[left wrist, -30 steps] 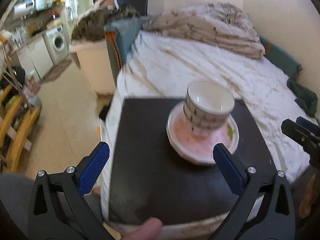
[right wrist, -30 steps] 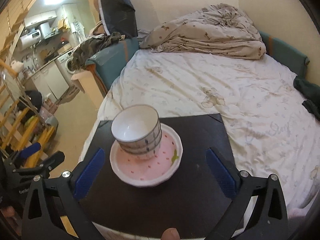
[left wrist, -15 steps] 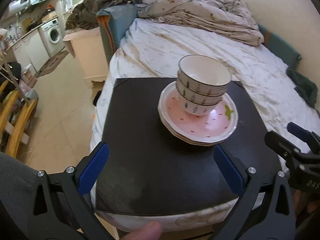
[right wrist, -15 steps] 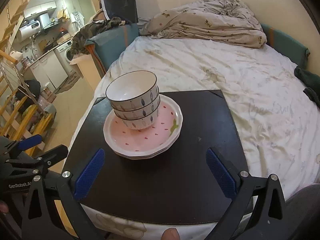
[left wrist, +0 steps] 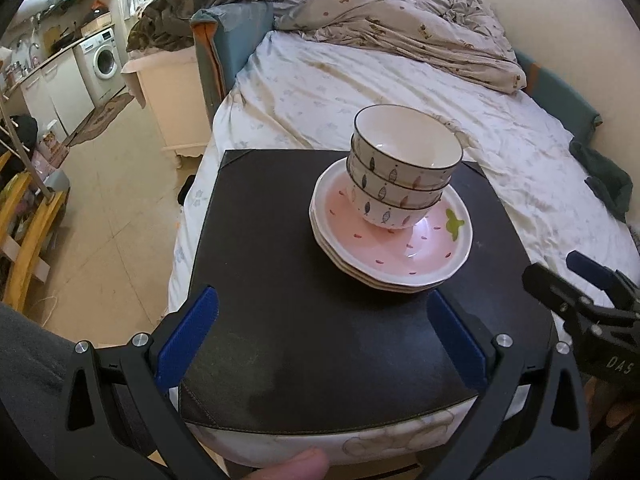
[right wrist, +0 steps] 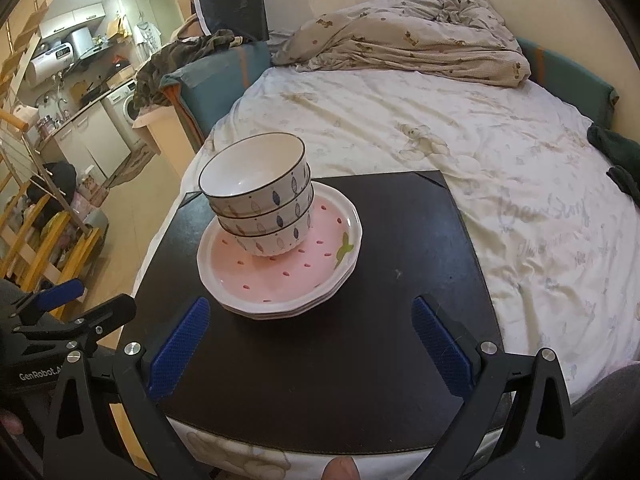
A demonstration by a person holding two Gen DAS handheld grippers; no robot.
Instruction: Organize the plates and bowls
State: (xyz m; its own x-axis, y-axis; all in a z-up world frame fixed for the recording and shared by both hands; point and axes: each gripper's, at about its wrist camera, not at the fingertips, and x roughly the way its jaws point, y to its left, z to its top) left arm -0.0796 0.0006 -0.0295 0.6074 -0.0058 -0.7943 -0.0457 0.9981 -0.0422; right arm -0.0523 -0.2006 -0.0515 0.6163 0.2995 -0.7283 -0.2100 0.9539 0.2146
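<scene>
Three white bowls with leaf marks (left wrist: pixel 402 176) (right wrist: pixel 260 204) are nested in a stack on a stack of pink strawberry-pattern plates (left wrist: pixel 400 256) (right wrist: pixel 280 272). The plates sit on a black mat (left wrist: pixel 304 320) (right wrist: pixel 360 320) at the foot of a bed. My left gripper (left wrist: pixel 320 340) is open and empty, held back near the mat's front edge. My right gripper (right wrist: pixel 312 344) is open and empty, also near the front edge. Each gripper shows at the side of the other's view.
The mat lies on a white bed (right wrist: pixel 460 132) with a crumpled duvet (right wrist: pixel 400 44) at its head. A dark cloth (left wrist: pixel 608 184) lies at the bed's right edge. To the left is tiled floor (left wrist: pixel 108 208), a cream cabinet (left wrist: pixel 176 96) and a kitchen beyond.
Both grippers have drawn back and lowered, so the stack of bowls and plates looks farther off and the mat's front edge shows. The bowls and plates have not moved.
</scene>
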